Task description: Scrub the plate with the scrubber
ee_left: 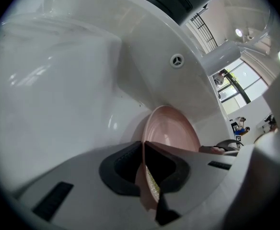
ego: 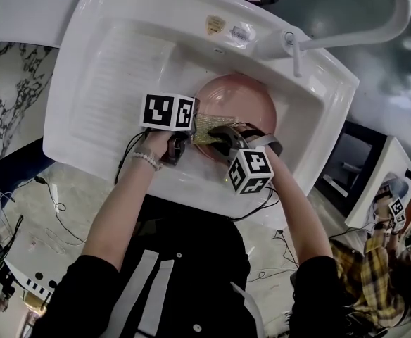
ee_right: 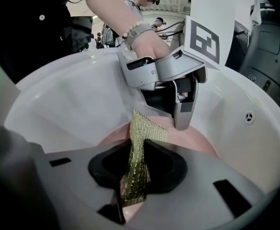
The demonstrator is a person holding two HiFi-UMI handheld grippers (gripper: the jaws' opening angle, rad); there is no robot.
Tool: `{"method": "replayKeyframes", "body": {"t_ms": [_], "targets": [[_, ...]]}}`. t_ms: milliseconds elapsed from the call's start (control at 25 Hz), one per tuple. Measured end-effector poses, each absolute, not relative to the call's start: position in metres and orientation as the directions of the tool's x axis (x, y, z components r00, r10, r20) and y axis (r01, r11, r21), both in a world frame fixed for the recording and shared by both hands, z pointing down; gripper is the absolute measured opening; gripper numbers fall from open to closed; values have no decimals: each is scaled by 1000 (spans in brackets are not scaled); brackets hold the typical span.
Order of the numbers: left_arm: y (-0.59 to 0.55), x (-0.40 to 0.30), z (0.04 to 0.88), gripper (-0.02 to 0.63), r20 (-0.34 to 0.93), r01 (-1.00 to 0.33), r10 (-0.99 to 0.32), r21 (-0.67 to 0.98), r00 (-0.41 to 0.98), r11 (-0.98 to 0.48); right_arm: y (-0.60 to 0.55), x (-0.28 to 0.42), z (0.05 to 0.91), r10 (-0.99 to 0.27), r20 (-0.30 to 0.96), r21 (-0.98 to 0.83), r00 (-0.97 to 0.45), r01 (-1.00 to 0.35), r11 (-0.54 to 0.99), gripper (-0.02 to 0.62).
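- Head view: a pale pink round plate [ego: 244,103] sits in the basin of a white sink [ego: 100,83], hollow side up, against the basin's near wall.
- A gold-green mesh scrubber [ego: 207,127] lies over the plate's near-left rim, its long axis running roughly left to right across the picture.
- The left gripper [ego: 188,142] comes in from the left and meets the plate at that rim. The right gripper [ego: 221,139] comes in from the right with its tips on the scrubber.
- Left gripper view: the left gripper [ee_left: 144,151] is clenched on the plate [ee_left: 172,132]. The thin rim runs edge-on between the dark pads and away from the camera, with the hollow face turned to the right.
- A glittery strip of the scrubber [ee_left: 152,187] shows against the plate just inside the right-hand pad.
- Right gripper view: the right gripper [ee_right: 135,152] is clamped on the scrubber [ee_right: 138,163], a narrow, shiny woven band.
- The scrubber's long axis rises from the jaws and away, and its far end fans out flat on the plate [ee_right: 200,142].
- The left gripper [ee_right: 182,121] reaches down from above, its tips at the plate's rim just beside the scrubber's far end, with the sink [ee_right: 73,99] curving round behind.
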State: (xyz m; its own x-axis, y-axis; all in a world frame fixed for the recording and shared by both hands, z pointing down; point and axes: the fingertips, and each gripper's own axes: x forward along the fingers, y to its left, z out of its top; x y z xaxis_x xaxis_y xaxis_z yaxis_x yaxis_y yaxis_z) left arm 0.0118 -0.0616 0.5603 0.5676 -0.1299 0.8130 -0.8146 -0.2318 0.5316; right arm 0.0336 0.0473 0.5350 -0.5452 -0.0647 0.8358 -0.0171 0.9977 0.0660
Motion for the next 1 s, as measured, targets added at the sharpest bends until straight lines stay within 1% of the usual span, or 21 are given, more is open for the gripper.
{"method": "replayKeyframes", "body": {"t_ms": [320,480,600,680,720,840,920,1000], "targets": [[-61,12,562,15,818,-819,-133,521,560,-241,78,40,523,99,818,-108,-566,18,994,77],[-62,10,563,15,824,-826,-139,508,549,-244,90,48,519,133,831,-123,-540,54,991,77],[-61,11,563,15,826,-826,-137,507,547,-245,92,54,508,133,831,-132,-540,42,990,77],[-61,11,562,15,824,-824,-136,509,550,-248,83,57,497,95,818,-118,-568,-4,993,77],[-61,11,562,15,824,-824,-136,509,550,-249,74,58,492,56,808,-97,-586,-39,994,77],[-62,11,562,15,824,-824,-138,507,549,-253,31,66,479,-143,772,29,-619,-190,981,77],[-63,10,561,15,825,-826,-144,503,547,-256,1,75,476,-283,754,136,-593,-280,950,77],[-64,10,560,15,825,-826,-147,499,545,-261,-25,84,480,-385,747,242,-543,-318,917,77]]}}
